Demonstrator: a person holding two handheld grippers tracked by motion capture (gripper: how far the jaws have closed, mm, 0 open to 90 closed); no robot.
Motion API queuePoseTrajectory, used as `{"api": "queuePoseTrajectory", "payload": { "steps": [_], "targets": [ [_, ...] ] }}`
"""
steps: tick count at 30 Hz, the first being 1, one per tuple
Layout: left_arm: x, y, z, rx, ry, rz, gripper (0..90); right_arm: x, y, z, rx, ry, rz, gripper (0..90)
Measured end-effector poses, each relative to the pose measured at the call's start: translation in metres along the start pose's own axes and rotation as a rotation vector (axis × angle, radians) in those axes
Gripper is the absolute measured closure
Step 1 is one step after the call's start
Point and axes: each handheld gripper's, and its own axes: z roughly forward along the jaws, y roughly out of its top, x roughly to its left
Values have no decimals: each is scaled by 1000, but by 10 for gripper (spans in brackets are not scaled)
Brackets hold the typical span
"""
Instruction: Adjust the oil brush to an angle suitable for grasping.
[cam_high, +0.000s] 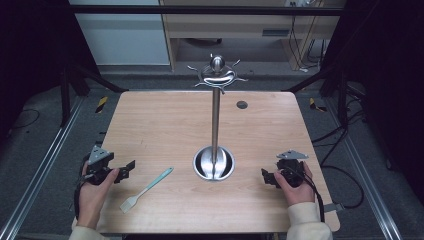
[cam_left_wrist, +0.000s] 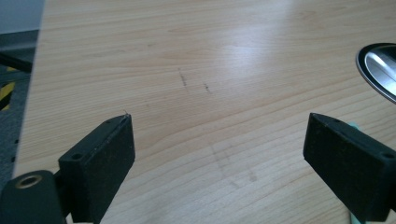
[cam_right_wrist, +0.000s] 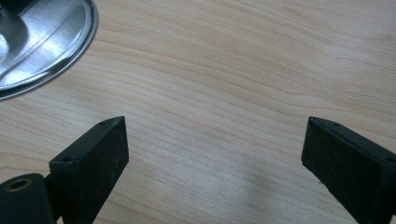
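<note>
A pale teal spatula (cam_high: 146, 189) lies flat on the wooden table (cam_high: 165, 125), its blade toward the near edge. To its left my left gripper (cam_high: 128, 169) rests low over the table, open, with bare wood between its jaws; a sliver of the spatula (cam_left_wrist: 353, 127) peeks past the right jaw. A steel stand (cam_high: 215, 120) with a round base (cam_high: 214, 164) and hooks on top rises at the table's middle. My right gripper (cam_high: 265, 176) sits right of the base, open, with nothing between the jaws. The base's rim (cam_right_wrist: 46, 42) lies at the upper left in the right gripper view.
A small dark round hole (cam_high: 242, 104) marks the table's far right part. Dark frame legs and cables stand on the floor around the table. The stand's base edge (cam_left_wrist: 378, 70) sits at the right in the left gripper view.
</note>
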Motion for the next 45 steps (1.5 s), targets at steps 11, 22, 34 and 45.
{"api": "queuePoseTrajectory", "payload": {
  "steps": [11,22,34,45],
  "targets": [
    [-24,13,5,31,-58,61,411,-3,-2,-2,-7,3,32,81],
    [-79,21,17,127,-149,244,752,-3,-1,-1,-6,2,34,82],
    [-104,14,34,217,-211,308,900,-3,-1,0,-1,2,23,83],
    [-114,3,48,296,-217,356,900,-2,-1,0,-1,4,23,83]
  ]
}}
